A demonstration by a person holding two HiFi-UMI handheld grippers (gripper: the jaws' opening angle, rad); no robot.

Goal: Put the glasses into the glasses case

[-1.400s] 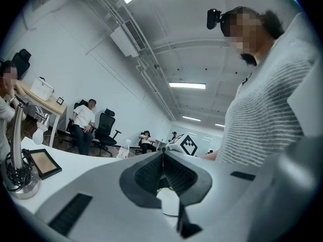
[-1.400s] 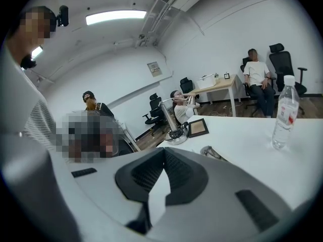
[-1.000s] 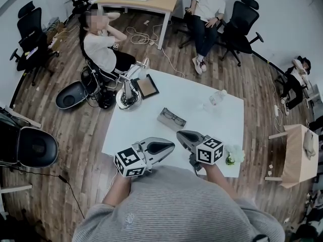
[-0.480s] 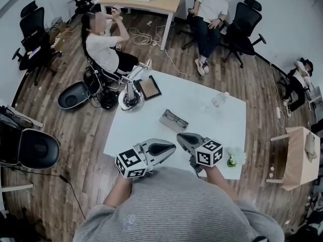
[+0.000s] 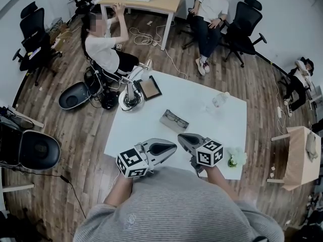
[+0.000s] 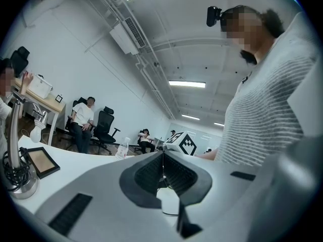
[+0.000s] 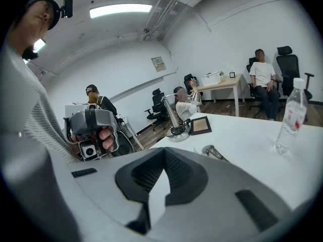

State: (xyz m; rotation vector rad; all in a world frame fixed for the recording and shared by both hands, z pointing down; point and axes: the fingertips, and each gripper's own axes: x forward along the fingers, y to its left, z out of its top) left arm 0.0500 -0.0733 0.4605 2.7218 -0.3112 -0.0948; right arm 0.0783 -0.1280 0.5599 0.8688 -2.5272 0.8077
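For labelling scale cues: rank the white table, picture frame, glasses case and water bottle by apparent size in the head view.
1. white table, by far the largest.
2. picture frame and glasses case: they look about alike, so not ranked against each other.
3. water bottle, the smallest, though its clear body is hard to outline.

Bright, even light from ceiling strip lights (image 7: 120, 10), with fisheye bending at the edges.

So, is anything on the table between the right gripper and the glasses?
Nothing visible does. Only bare white table lies between the right gripper and the dark-framed glasses; the clear plastic bottle stands well off to the side.
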